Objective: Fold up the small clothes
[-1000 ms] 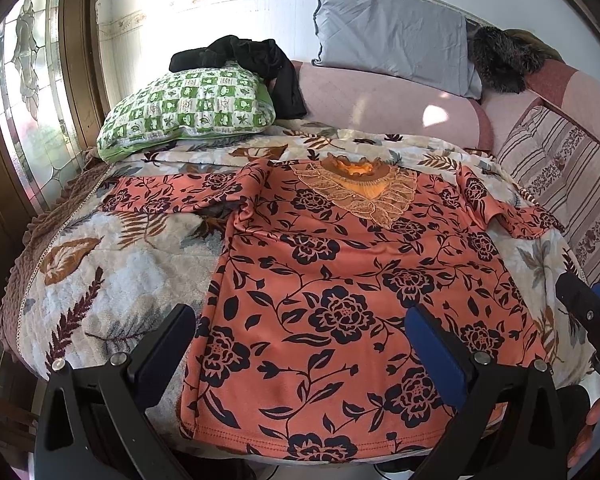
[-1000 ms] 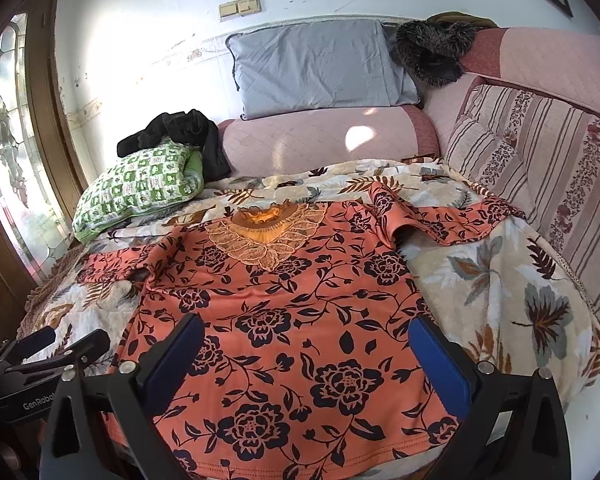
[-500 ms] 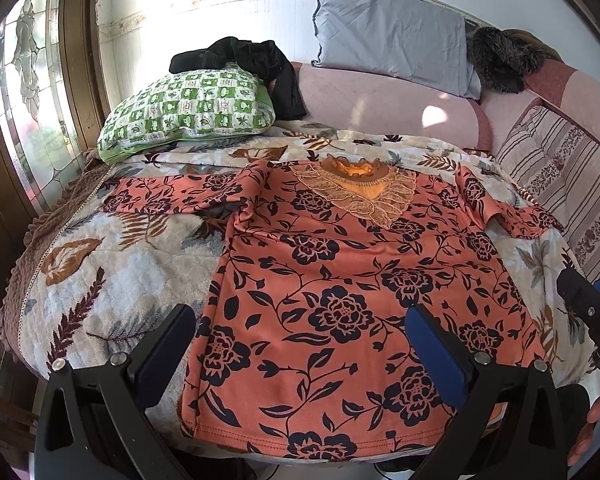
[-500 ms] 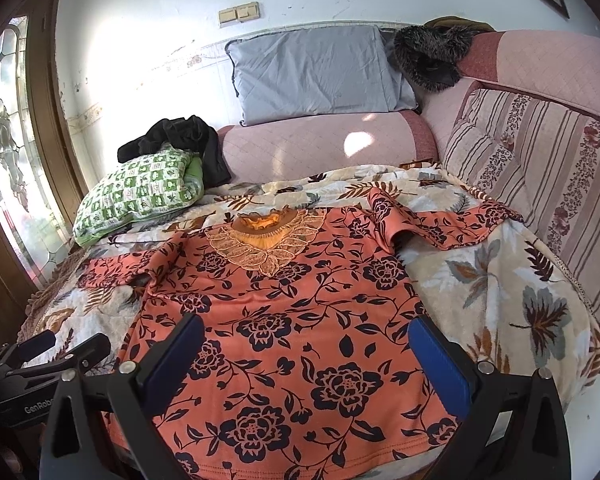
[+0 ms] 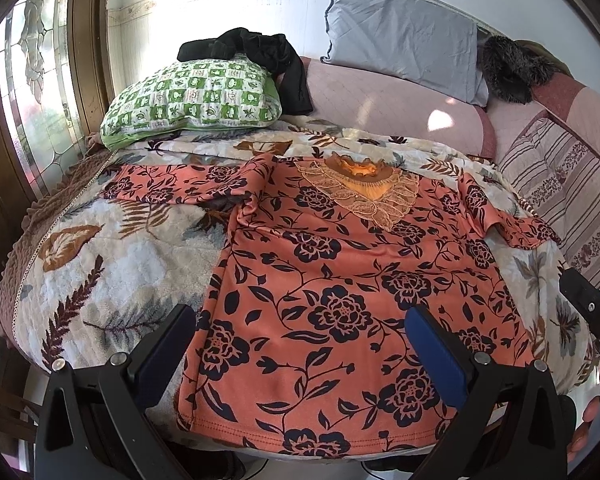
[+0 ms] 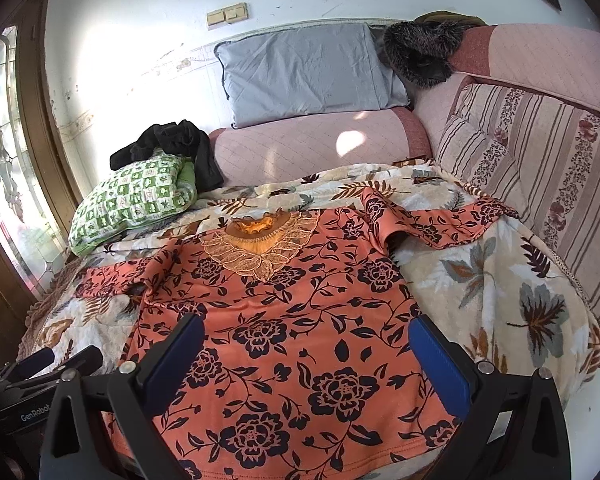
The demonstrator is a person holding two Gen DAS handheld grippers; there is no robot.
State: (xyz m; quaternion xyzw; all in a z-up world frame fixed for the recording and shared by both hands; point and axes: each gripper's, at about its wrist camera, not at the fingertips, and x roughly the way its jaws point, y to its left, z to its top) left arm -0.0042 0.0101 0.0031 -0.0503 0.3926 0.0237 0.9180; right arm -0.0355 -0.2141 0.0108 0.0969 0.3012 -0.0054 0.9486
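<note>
An orange top with black flowers (image 5: 340, 280) lies spread face up on a leaf-patterned blanket (image 5: 112, 272), lace collar at the far end, hem at the near edge. Both sleeves are stretched out sideways. It also shows in the right wrist view (image 6: 292, 328). My left gripper (image 5: 300, 332) is open and empty above the hem's left part. My right gripper (image 6: 304, 340) is open and empty above the hem's right part. The right gripper's edge shows at the right of the left wrist view (image 5: 588, 312), and the left gripper at the lower left of the right wrist view (image 6: 56, 364).
A green checked pillow (image 5: 192, 100) with a black garment (image 5: 268, 56) on it lies at the back left. A grey pillow (image 5: 400, 36) leans on the pink bolster (image 5: 380, 108). Striped cushions (image 6: 540, 184) line the right side. A window (image 5: 32, 92) is on the left.
The right wrist view has tilted upward a little, showing more wall. The left gripper has barely moved. The top lies unchanged.
</note>
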